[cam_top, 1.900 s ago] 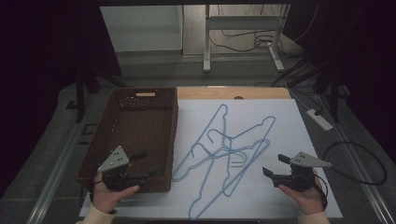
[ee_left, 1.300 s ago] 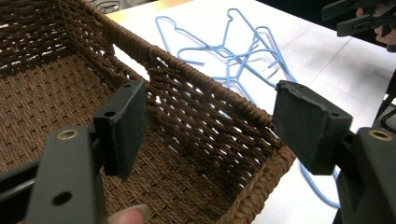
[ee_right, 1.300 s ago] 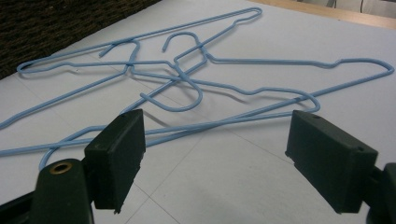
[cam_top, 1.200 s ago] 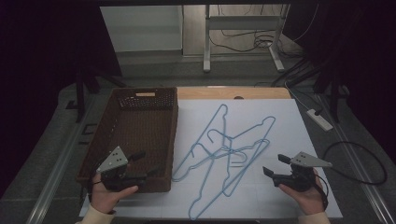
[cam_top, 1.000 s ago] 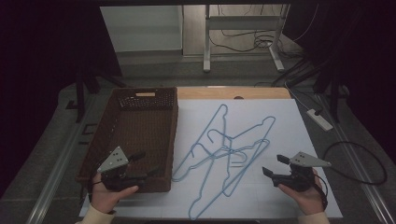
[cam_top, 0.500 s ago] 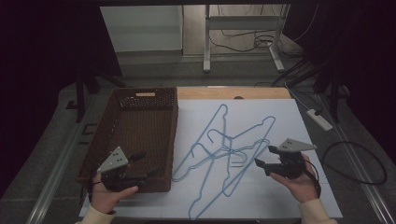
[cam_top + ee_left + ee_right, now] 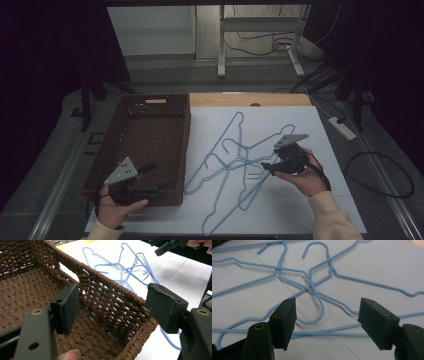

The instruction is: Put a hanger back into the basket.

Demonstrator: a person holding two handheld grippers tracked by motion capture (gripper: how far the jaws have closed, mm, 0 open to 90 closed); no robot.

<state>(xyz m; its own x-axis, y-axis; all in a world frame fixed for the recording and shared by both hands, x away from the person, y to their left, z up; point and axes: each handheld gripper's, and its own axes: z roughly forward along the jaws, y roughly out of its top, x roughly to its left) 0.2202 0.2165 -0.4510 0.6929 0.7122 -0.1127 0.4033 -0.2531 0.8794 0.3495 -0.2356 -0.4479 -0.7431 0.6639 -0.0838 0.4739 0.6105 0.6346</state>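
Note:
Several blue wire hangers (image 7: 240, 160) lie tangled on a white sheet (image 7: 320, 200). My right gripper (image 7: 267, 162) hovers open over the tangle's right side, jaws pointing left. In the right gripper view a hanger hook (image 7: 321, 308) lies on the sheet between the open gripper (image 7: 327, 323) jaws, untouched. A brown wicker basket (image 7: 150, 145) stands left of the hangers. My left gripper (image 7: 162, 176) is open at the basket's near right corner. In the left gripper view the open gripper (image 7: 115, 307) straddles the basket wall (image 7: 110, 297), with the hangers (image 7: 130, 270) beyond.
A power strip (image 7: 342, 127) and a looped black cable (image 7: 380, 175) lie to the right of the table. Metal desk legs (image 7: 220, 45) stand behind it. A wooden strip (image 7: 280, 99) edges the table's far side. The right gripper (image 7: 170, 246) appears at the top of the left gripper view.
My right gripper has moved left and away from the near edge, onto the tangle of hangers. The left gripper and basket have stayed put.

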